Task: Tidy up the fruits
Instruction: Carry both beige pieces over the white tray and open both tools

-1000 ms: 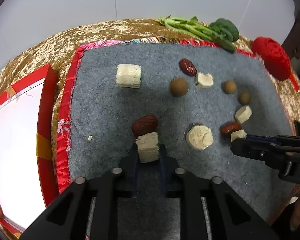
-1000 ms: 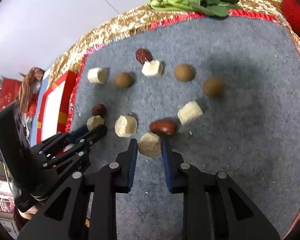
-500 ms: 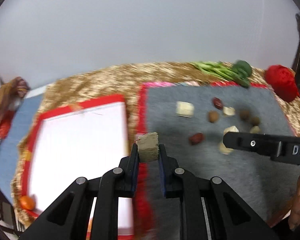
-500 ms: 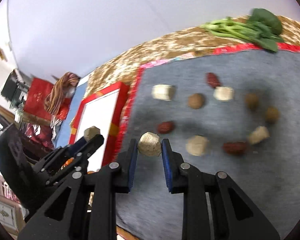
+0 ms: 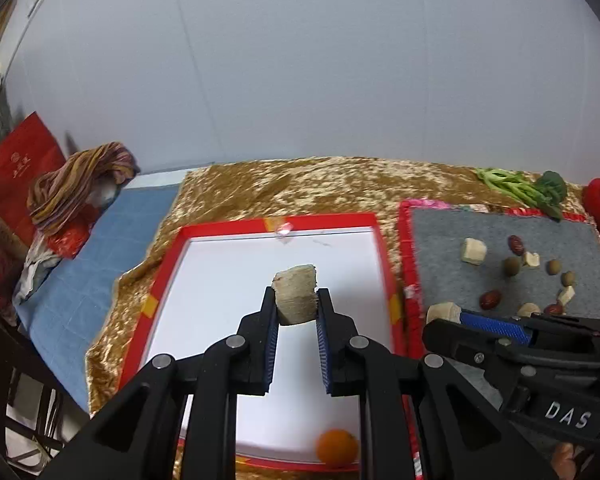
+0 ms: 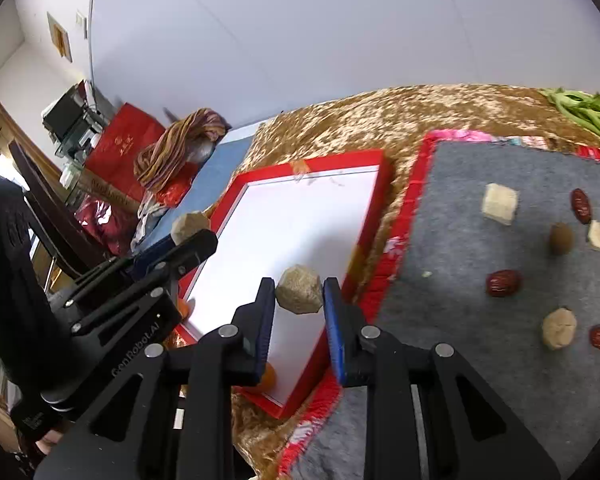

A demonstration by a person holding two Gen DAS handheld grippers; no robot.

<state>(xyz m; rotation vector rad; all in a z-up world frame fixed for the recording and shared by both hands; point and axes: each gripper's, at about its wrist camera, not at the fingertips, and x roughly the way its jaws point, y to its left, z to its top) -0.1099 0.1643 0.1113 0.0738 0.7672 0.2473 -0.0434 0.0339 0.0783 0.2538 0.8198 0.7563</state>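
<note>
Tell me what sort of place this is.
Probably a lived-in room at home, not a lab: a gold cloth covers the table, a wooden chair stands nearby, and red gift bags and a bundled scarf sit by the wall.

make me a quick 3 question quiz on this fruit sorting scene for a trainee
1. True or false: the left gripper has its jaws shut on a pale chunk.
2. Which is already inside the red-rimmed tray? A) a red date B) an orange fruit C) a leafy green
3. Fill in: the fruit pieces not yet picked up lie on the ____ mat.

Key
1. True; it hangs above the tray's white floor.
2. B; the orange fruit sits at the tray's near edge.
3. Grey. The right gripper also grips a pale lump near the tray's edge.
</note>
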